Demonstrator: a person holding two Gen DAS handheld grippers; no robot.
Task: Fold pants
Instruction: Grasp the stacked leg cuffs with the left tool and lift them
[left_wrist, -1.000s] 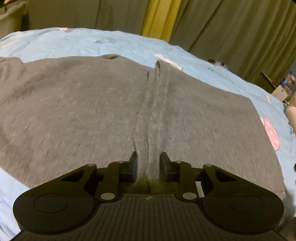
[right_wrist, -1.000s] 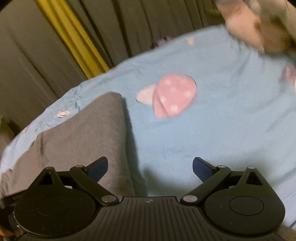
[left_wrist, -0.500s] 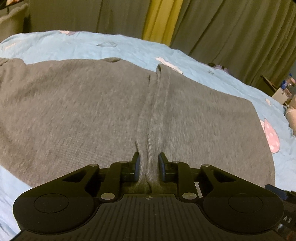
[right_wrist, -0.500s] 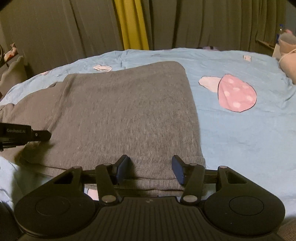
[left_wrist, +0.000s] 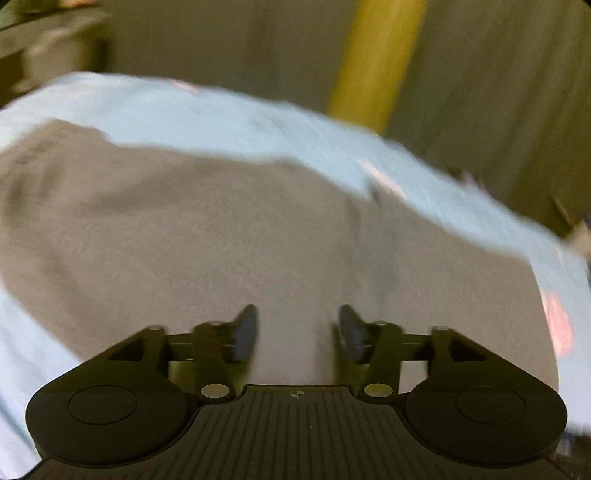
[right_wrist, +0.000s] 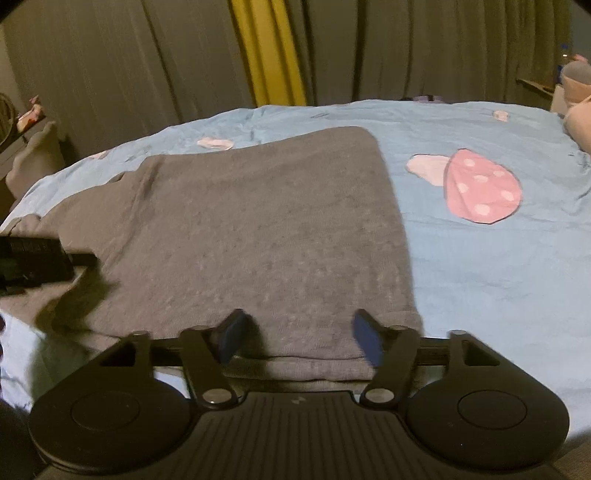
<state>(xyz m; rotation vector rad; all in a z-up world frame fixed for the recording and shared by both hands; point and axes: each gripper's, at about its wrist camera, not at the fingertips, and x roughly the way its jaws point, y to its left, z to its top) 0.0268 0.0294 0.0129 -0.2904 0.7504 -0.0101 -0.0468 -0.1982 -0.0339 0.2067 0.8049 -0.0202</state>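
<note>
No legible text, label, brand, number or sign in either view; left wrist view too blurred to read.

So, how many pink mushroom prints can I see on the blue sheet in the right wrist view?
1 clear mushroom print, right of the grey pants. Small pale pink patches beyond the pants are too small to identify; the pants may hide more.

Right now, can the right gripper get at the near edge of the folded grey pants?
Probably yes. The right gripper hangs over the grey pants' near edge, jaws apart after just opening, cloth between them but not pinched. Nothing blocks it.
</note>
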